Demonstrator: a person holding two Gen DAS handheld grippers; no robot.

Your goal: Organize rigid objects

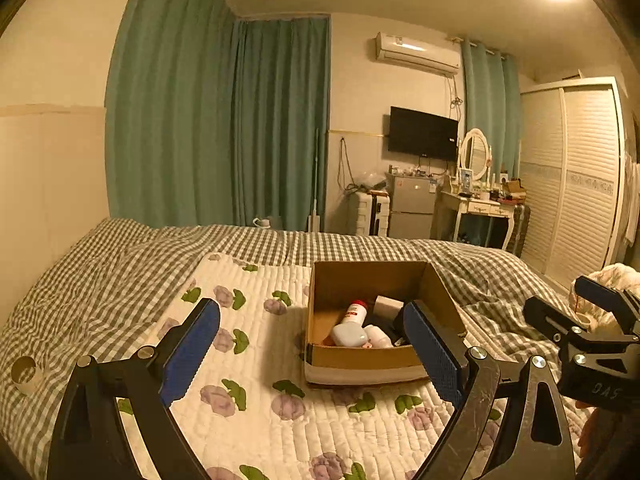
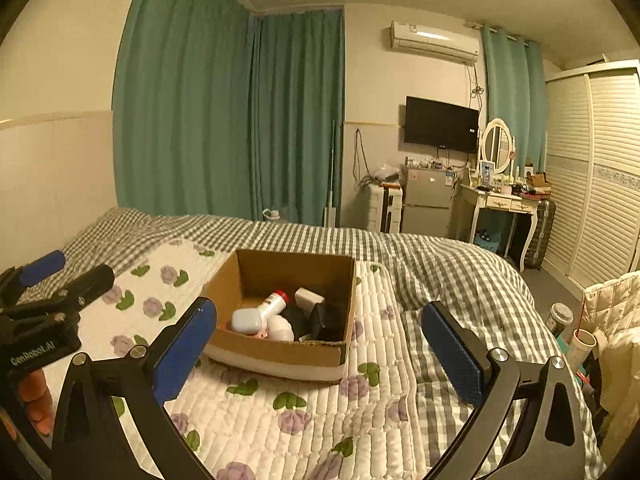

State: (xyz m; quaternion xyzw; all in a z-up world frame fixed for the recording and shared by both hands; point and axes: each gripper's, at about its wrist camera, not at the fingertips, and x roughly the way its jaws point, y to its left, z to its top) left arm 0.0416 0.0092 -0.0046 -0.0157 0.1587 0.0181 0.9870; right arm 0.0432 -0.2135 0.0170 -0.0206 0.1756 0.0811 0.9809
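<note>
Both tools spread, left tool (image 1: 316, 354), right tool (image 2: 320, 350), cardboard box (image 1: 360, 360) of bottles just ahead

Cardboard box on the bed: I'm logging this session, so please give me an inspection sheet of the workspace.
Surface: floral quilted mat laid over a grey checked bedspread.
Job's things: open cardboard box on the mat holds a white bottle with red cap, a white case, a white block and dark items.
Clutter: tape roll on the bedspread; cups beside the bed.
Grippers: left gripper and right gripper both open, empty, short of the box.
Cables: wires hang on the far wall by the TV.
Surroundings: green curtains, wardrobe, dressing table.
</note>
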